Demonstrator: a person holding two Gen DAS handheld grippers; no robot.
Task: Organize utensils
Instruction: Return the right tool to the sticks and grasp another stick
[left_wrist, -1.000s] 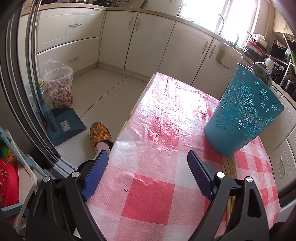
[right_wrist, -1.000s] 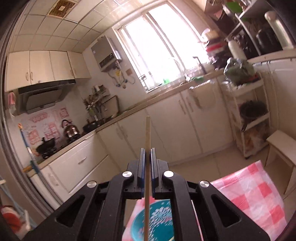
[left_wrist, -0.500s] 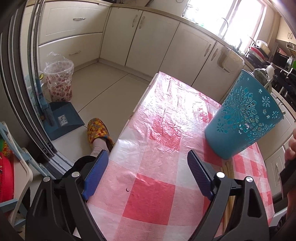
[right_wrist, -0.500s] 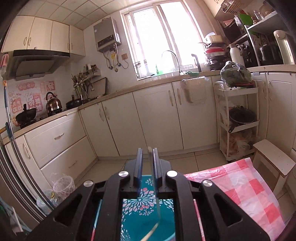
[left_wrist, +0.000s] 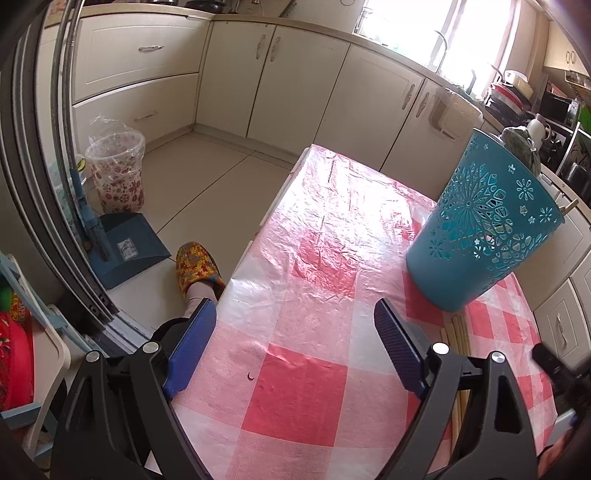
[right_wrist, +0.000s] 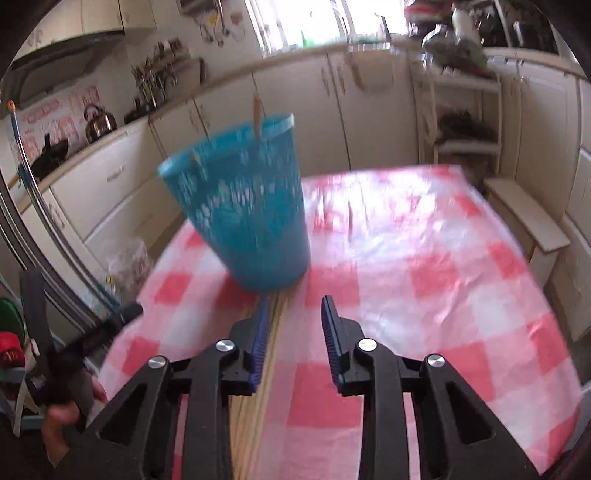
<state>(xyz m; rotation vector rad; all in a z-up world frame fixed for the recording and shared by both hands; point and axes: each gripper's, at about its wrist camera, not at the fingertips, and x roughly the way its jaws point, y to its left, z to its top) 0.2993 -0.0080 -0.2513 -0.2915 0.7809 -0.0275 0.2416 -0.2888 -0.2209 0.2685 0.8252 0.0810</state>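
A teal perforated basket (left_wrist: 484, 229) (right_wrist: 240, 214) stands on the red-checked table (left_wrist: 314, 387). Two wooden chopsticks (right_wrist: 257, 114) lean inside it, their tips above the rim. Several more chopsticks (right_wrist: 275, 332) (left_wrist: 456, 332) lie on the cloth in a bundle, ending at the basket's base. My right gripper (right_wrist: 295, 301) hovers low over this bundle. Its jaws are opening with nothing pressed between them, and the bundle runs along the inner side of its left finger. My left gripper (left_wrist: 293, 310) stands wide open and holds nothing, above the cloth to the left of the basket.
Cream cabinets line the walls. On the floor left of the table are a patterned bin (left_wrist: 116, 173), a blue dustpan (left_wrist: 129, 247) and a person's slippered foot (left_wrist: 197, 269). A wooden stool (right_wrist: 528, 218) and a shelf rack (right_wrist: 458, 110) stand beyond the table's right edge.
My right gripper let go of a chopstick over the basket, then dropped and tipped down toward the bundle on the table, its jaws parting. The left gripper stayed still.
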